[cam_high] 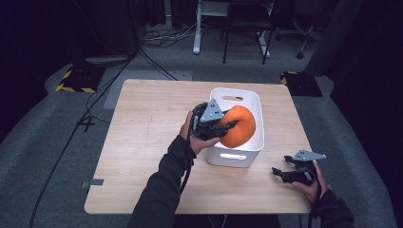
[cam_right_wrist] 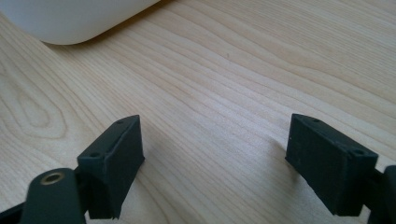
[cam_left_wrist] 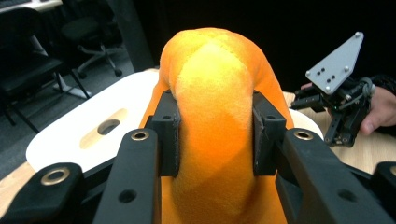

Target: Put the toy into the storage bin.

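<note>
Orange plush toy (cam_high: 239,126): a soft, rounded orange plush, held over the white bin (cam_high: 248,97) at its near-left side; its lower part hangs inside the rim.
Left gripper (cam_high: 223,127): the fingers (cam_left_wrist: 167,135) are clenched on the plush, one pad on each flank, and the fabric bulges out above and between them.
Plush against the fingers: the toy's body rises well past the finger ends, and its pale yellow middle band (cam_left_wrist: 215,107) runs straight up between the two pads.
Right gripper (cam_high: 280,173): rests low at the near-right part of the table (cam_high: 142,142), well apart from the bin, fingers (cam_right_wrist: 114,161) spread wide with nothing between them.
White bin: stands on the far-right half of the table, with a slot handle in its far wall (cam_high: 232,98) and another in its near wall.
High view adds: the whole layout, with the plush above the bin, the right gripper off toward the table's near-right corner, and both sleeves coming in from below.
Left gripper view adds: the close squeeze on the plush, the bin's rim and handle slot (cam_left_wrist: 108,127) behind it, and the right gripper (cam_left_wrist: 343,109) farther off in a hand.
Right gripper view adds: bare wood grain between the spread fingers, and a curved corner of the bin (cam_right_wrist: 70,21) at the top left.
</note>
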A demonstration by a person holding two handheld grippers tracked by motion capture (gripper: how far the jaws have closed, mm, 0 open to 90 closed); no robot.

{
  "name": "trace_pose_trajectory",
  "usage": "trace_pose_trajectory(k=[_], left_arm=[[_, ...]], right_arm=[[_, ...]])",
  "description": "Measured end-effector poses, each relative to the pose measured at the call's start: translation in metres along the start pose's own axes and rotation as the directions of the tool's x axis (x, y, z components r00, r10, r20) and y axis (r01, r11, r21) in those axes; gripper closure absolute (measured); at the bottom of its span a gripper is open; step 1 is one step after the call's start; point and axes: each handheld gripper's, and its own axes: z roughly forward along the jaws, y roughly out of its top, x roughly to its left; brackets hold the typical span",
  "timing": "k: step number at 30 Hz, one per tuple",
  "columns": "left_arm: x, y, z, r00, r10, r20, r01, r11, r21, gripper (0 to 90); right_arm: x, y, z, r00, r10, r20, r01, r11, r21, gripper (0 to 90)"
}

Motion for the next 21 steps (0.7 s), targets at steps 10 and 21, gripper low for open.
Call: trace_pose_trajectory(k=[10,21], left_arm=[[0.001,-0.008,0.005,0.9998,-0.004,0.018,0.003,0.9988,0.050,62.5],[0.003,-0.014,0.014,0.9994,-0.008,0.033,0.004,0.9941,0.109,60.3]], right_arm=[[0.000,0.000,0.000,1.0000,0.000,0.000,0.000,1.000,0.000,19.1],[0.000,0.000,0.000,1.0000,0.002,0.000,-0.002,1.000,0.001,19.1]])
